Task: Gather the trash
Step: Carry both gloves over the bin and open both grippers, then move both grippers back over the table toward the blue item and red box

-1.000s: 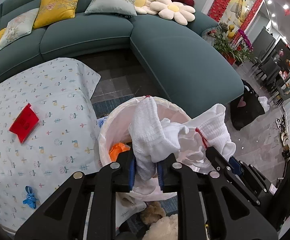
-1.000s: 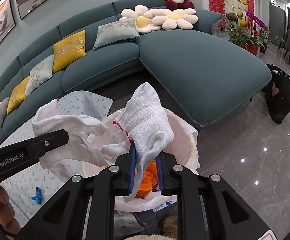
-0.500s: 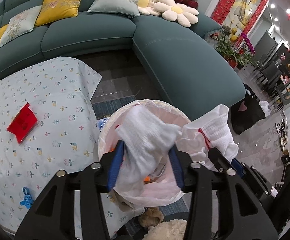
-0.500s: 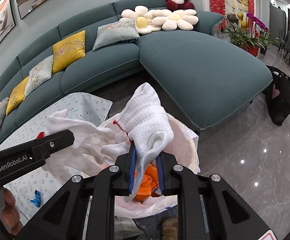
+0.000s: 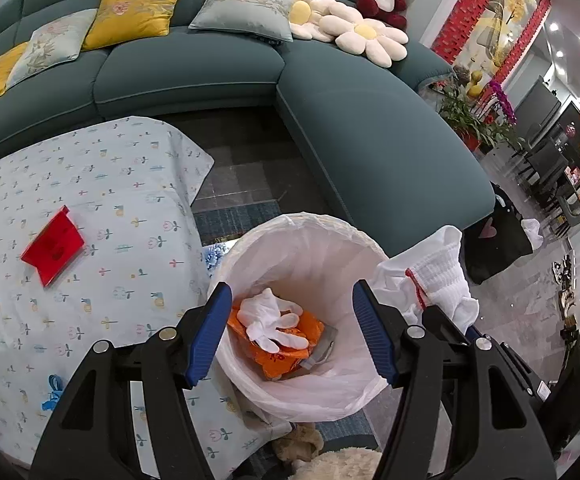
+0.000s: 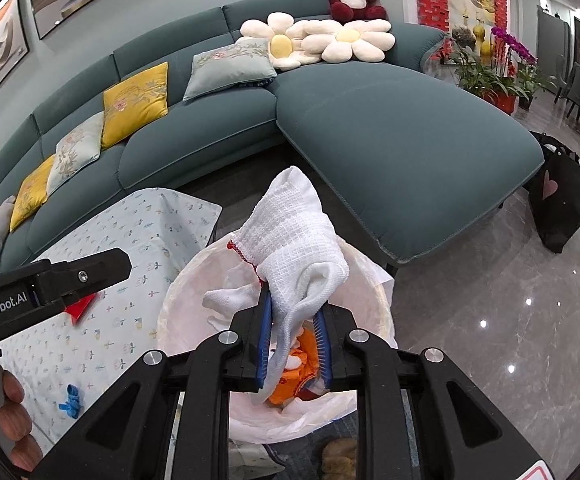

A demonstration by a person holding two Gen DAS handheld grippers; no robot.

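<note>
Left tool [image 5: 291, 334]: black frame with ribbed blue pads, jaws spread wide with nothing between them, poised over the bin mouth.
Right tool [image 6: 291, 346]: same build, pads clamped on a white knitted glove [image 6: 297, 248], which bunches up above the jaws and trails a limp finger below them.
Knitted glove detail: coarse waffle weave, red-stitched cuff edge; in the left view it sits at the bin's right rim [image 5: 441, 276].
Bin [image 5: 329, 236]: round, lined with a thin, crinkled white plastic bag.
Bin contents: a second white glove [image 5: 272, 320], fingers splayed, lying on a glossy orange wrapper [image 5: 278, 354].
Counter [image 5: 90, 184]: just left of the bin, draped in pale cloth printed with small flowers.
On the counter: a flat red rectangular piece [image 5: 52, 246]; a small crumpled blue scrap [image 5: 52, 392] near the front edge.
Sofa [image 5: 369, 128]: curved, teal fabric, beyond the bin; yellow and grey square cushions, daisy-shaped pillows, a red plush bear.
</note>
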